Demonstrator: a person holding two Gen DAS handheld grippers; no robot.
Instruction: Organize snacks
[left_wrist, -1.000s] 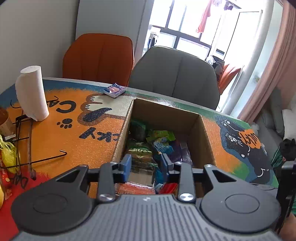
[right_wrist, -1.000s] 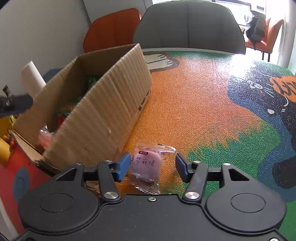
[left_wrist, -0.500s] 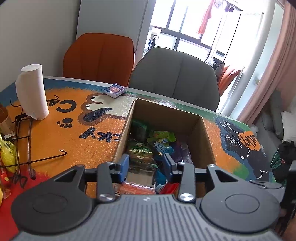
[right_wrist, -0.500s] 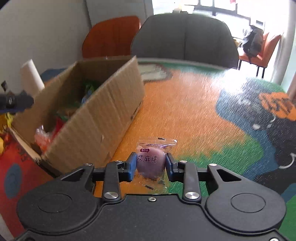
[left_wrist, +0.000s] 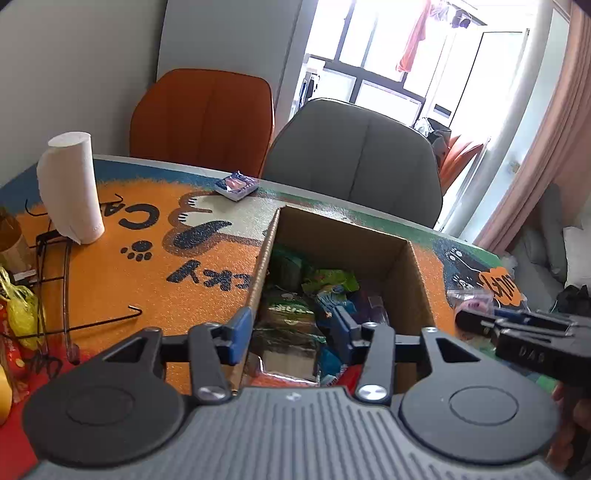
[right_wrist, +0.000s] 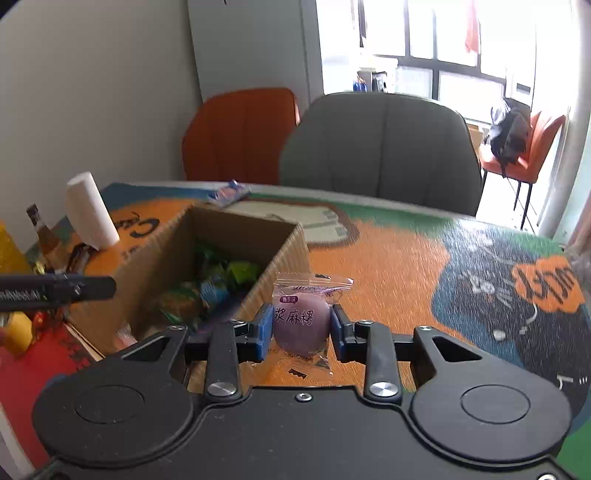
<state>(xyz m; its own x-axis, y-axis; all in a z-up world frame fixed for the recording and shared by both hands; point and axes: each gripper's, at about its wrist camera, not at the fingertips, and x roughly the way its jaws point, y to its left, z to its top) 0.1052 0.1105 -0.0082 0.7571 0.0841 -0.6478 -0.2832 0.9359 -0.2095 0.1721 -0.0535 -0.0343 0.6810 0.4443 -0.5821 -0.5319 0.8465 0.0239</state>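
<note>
Your table (right_wrist: 388, 266) carries the open box (left_wrist: 417, 273), which sits in the middle so either hand can reach over its rim; it is already part full of packets, so I judge the sorting well under way. The paper roll (left_wrist: 70, 184) and the small blue pack (left_wrist: 236, 184) stand well apart from it, out of your path.

Your right gripper (right_wrist: 297, 328) is clamped on the purple snack (right_wrist: 301, 321), pads pressing its sides, the wrapper's top seam free above them. You hold it clear of the table, just beside the box's near wall, tilted downward.

Your left gripper (left_wrist: 291, 328) hangs over the box's near end, angled down into it. Its jaws are opening, with nothing between them.
</note>
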